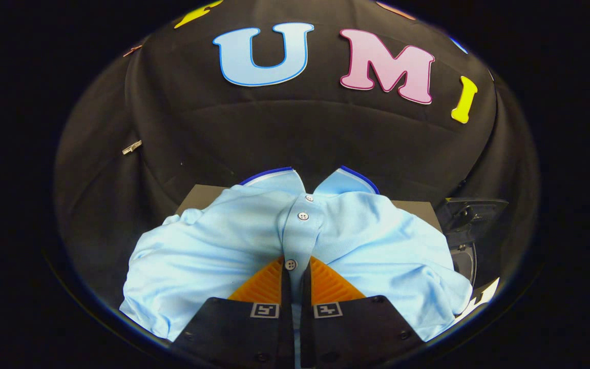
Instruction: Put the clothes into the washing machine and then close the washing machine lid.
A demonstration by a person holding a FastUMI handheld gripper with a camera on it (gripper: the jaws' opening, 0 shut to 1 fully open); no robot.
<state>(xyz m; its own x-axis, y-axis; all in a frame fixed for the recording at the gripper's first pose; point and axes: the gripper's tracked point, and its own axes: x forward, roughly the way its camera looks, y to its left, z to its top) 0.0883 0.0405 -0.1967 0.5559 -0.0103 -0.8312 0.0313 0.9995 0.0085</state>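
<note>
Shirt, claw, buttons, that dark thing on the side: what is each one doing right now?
Shirt: light blue, crumpled, pinched at its button strip by the claw.
Claw: shut on the shirt, both fingers pressing the strip of cloth between them.
Buttons: done up along the strip, collar spread open above them.
Board: flat beneath the shirt, mostly covered.
Dark machine part: beside the shirt, too dark to tell open or closed.

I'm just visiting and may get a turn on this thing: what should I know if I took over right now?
Tongs: shut on the light blue polo shirt, pinching its button placket just below the collar.
Shirt: bunched ahead of the tongs, over a grey surface.
Dark object beside the shirt; I cannot tell what it is.
Done: shirt gripped.
Left: put it into the washing machine, close the lid.
</note>
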